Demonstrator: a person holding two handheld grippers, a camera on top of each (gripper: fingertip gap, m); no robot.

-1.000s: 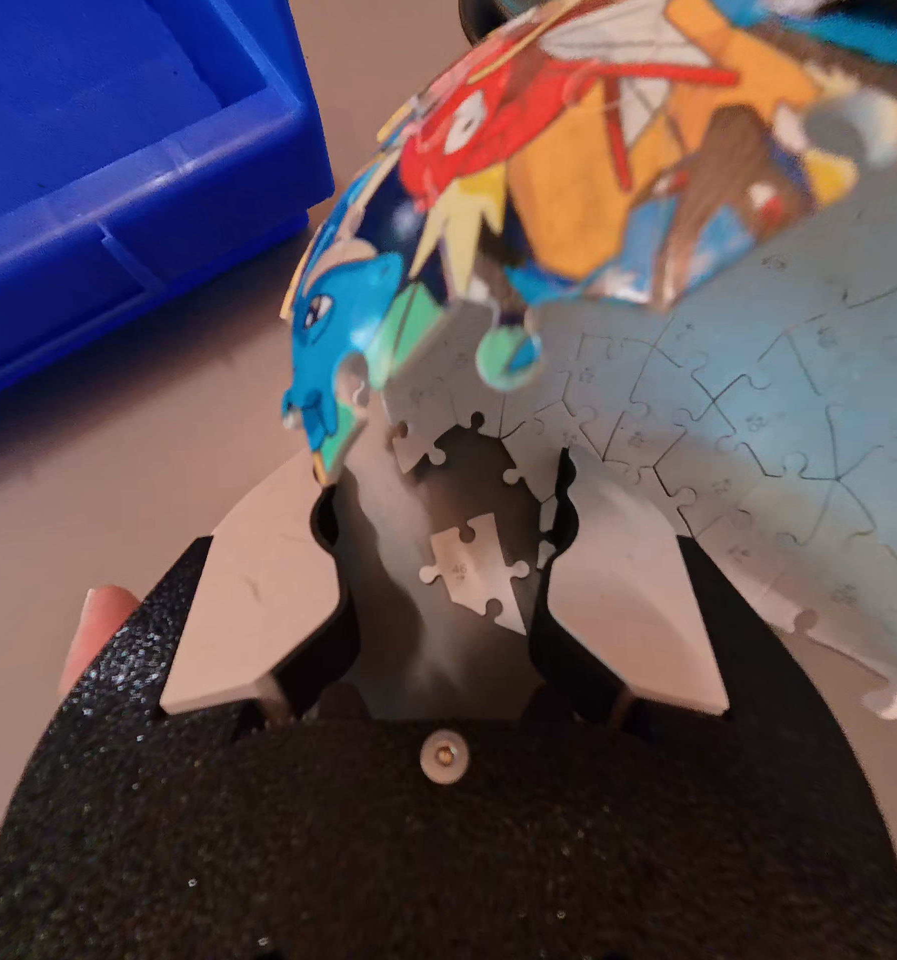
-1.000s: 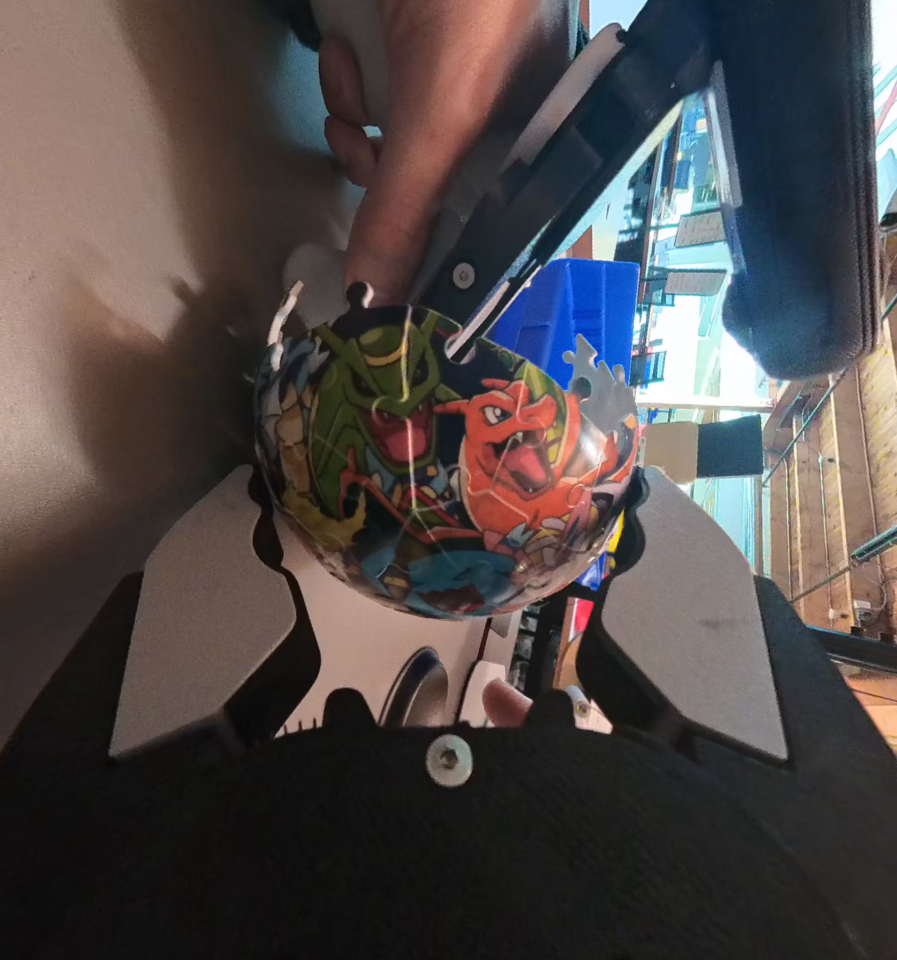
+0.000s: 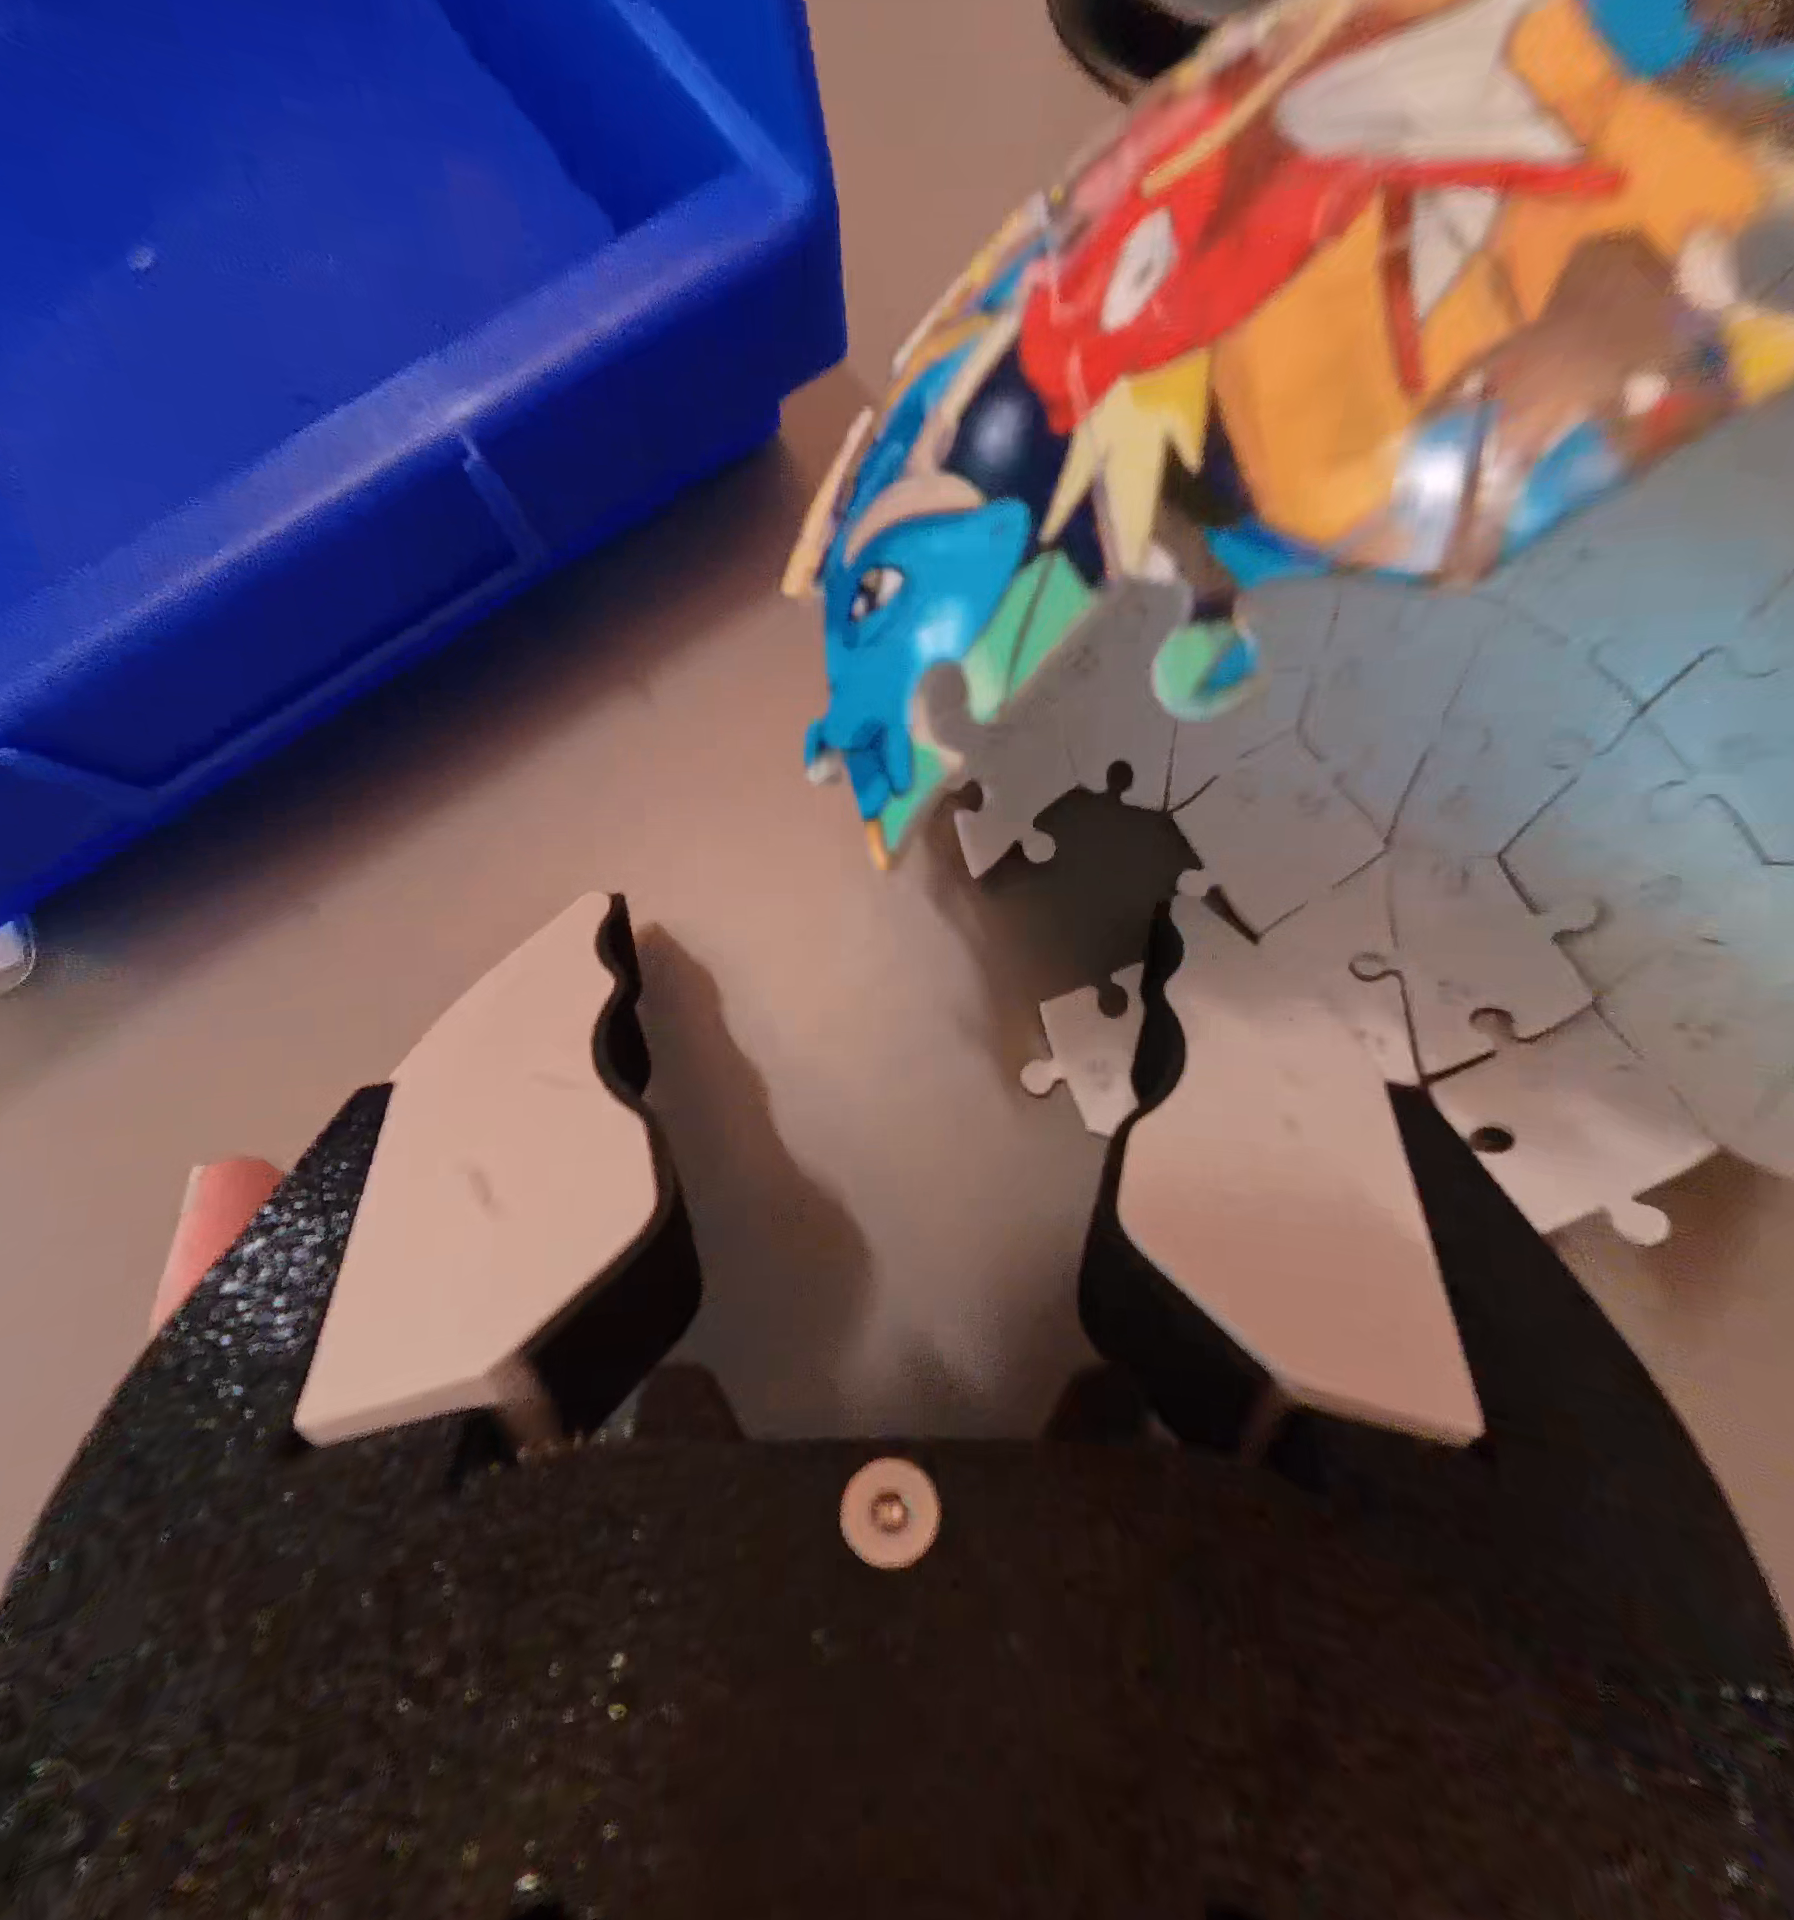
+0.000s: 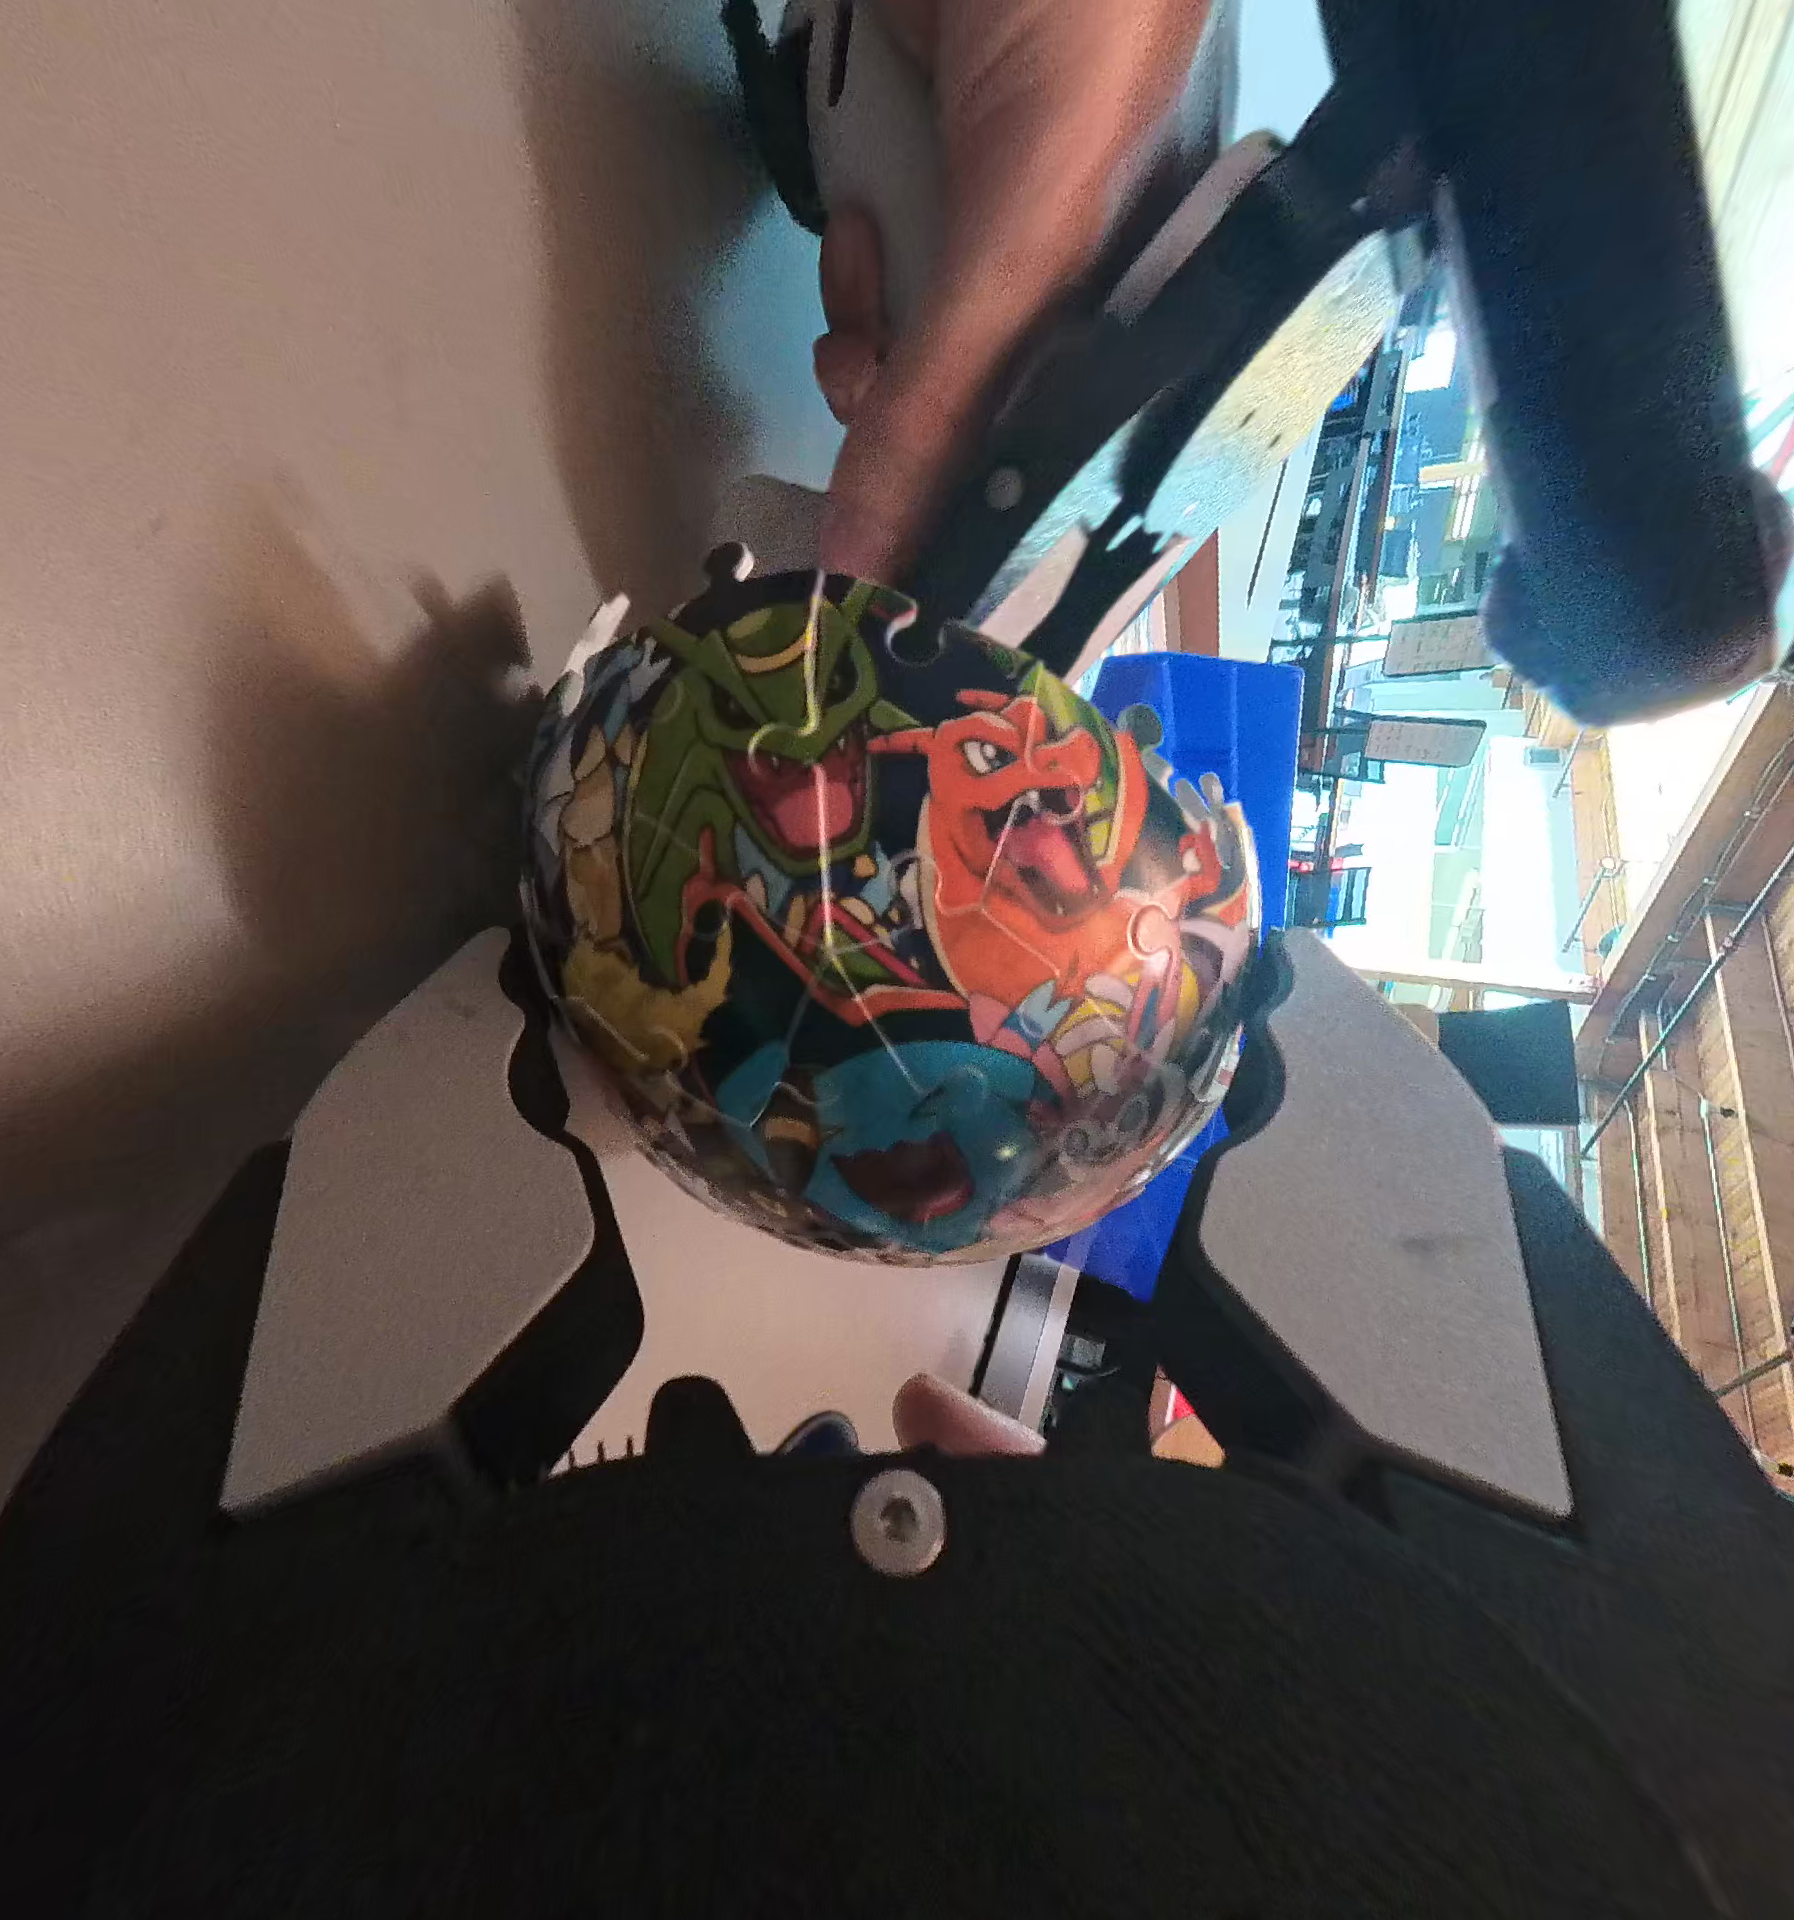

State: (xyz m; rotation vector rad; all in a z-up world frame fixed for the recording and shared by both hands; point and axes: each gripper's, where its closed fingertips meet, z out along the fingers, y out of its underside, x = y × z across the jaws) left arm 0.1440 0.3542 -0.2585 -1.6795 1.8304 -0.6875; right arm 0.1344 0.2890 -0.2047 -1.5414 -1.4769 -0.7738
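Note:
A round jigsaw puzzle ball (image 4: 872, 914) with bright cartoon creatures sits between the fingers of my right gripper (image 4: 893, 987), which is shut on its sides. The left wrist view shows the ball (image 3: 1340, 364) at the upper right as an open shell, with a grey inner face (image 3: 1547, 831) and a gap (image 3: 1111, 842) at its edge. My left gripper (image 3: 888, 935) is open and empty over the tan table (image 3: 405, 1039). A loose grey puzzle piece (image 3: 1080, 1049) lies on the table against its right finger (image 3: 1288, 1195).
A blue plastic bin (image 3: 301, 416) stands at the upper left in the left wrist view and shows behind the ball in the right wrist view (image 4: 1194, 727). A hand (image 4: 976, 260) holding the other gripper is above the ball. Shelving and a wooden wall lie at the far right.
My left gripper has opened wider and shifted left. The loose grey piece, earlier between its fingers, now lies beside the right finger. The right gripper still holds the ball.

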